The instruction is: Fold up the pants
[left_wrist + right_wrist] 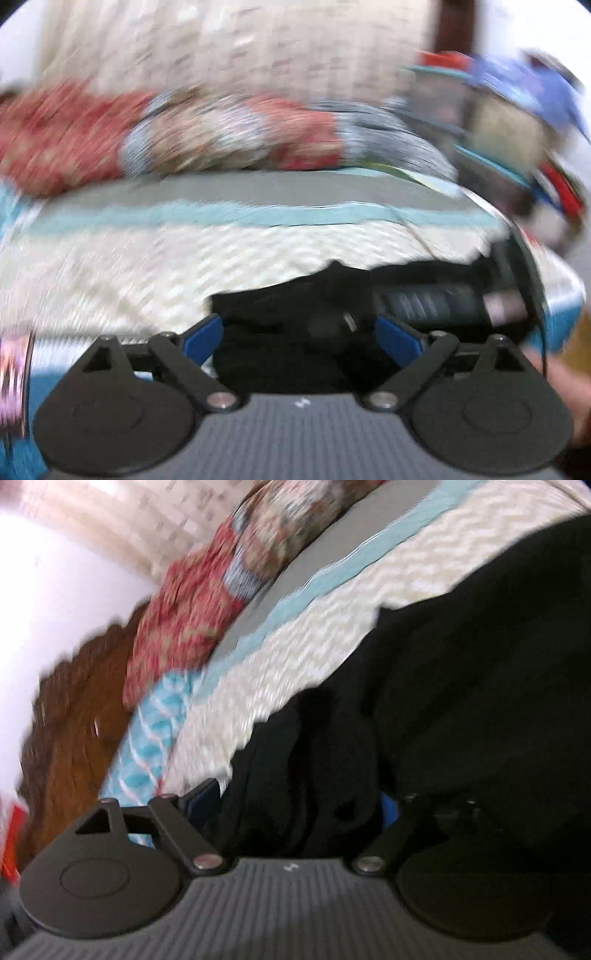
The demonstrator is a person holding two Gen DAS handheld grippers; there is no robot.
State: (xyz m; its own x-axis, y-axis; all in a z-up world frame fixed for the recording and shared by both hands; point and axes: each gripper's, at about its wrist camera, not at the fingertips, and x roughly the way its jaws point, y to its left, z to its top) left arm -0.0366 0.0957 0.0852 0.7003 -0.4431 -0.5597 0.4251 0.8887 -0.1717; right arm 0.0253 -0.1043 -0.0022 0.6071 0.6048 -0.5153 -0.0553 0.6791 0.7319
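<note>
Left wrist view, badly smeared, shows the left gripper (pixel 297 334) with its blue-padded jaws standing wide apart and nothing pinched between them; the black pants (pixel 295 295) lie just beyond and under the fingertips on the cream patterned bed cover (pixel 147 266). Over in the right wrist view the right gripper (pixel 295 808) also has its jaws apart, with bunched folds of the pants (pixel 461 664) heaped in the gap and spilling over the right finger, though no pad seems to press on the cloth. Judging by that, a fold looks to have been laid down and let go, since the fabric sits doubled in a thick mound rather than spread flat. How many folds remain I cannot tell; the outline is hidden, and the lumpy near edge suggests some smoothing or another fold is still owed.
</note>
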